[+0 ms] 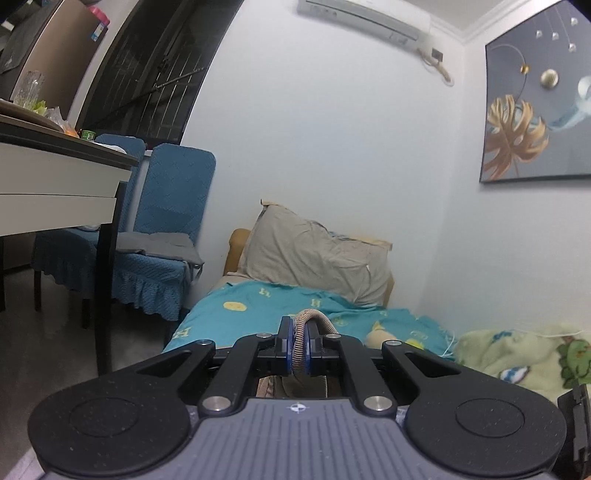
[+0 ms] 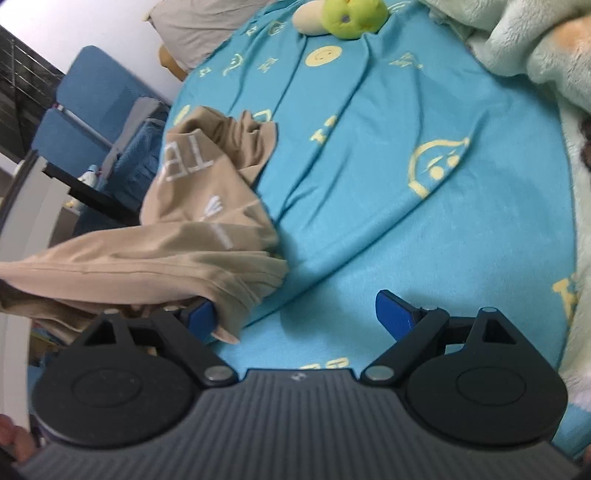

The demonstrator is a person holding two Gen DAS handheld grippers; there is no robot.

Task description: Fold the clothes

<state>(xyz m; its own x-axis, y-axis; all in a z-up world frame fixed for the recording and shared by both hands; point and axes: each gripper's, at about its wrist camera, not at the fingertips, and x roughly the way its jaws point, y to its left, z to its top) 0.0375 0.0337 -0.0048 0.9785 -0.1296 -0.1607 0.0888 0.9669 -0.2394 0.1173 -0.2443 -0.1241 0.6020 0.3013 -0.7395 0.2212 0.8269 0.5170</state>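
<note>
Left gripper (image 1: 300, 347): we find its jaws pinched nearly together on a ribbed hem of the beige garment (image 1: 308, 332), which loops up over the fingertips and hangs below them.
Right gripper (image 2: 295, 317): we find its jaws spread wide, gripping nothing; bare sheet lies between them.
Beige garment (image 2: 192, 221): we see it bunched left of the right jaws, white lettering showing, one fold draped over the left blue finger (image 2: 201, 315).
Turquoise sheet (image 2: 369, 147): ahead of both grippers, printed with yellow faces.
Green plush toy (image 2: 351, 16): far ahead of the right jaws.
Grey pillow (image 1: 314, 254): beyond the left jaws, against the wall.
Fleece blanket (image 1: 517, 354): right of the left jaws.
</note>
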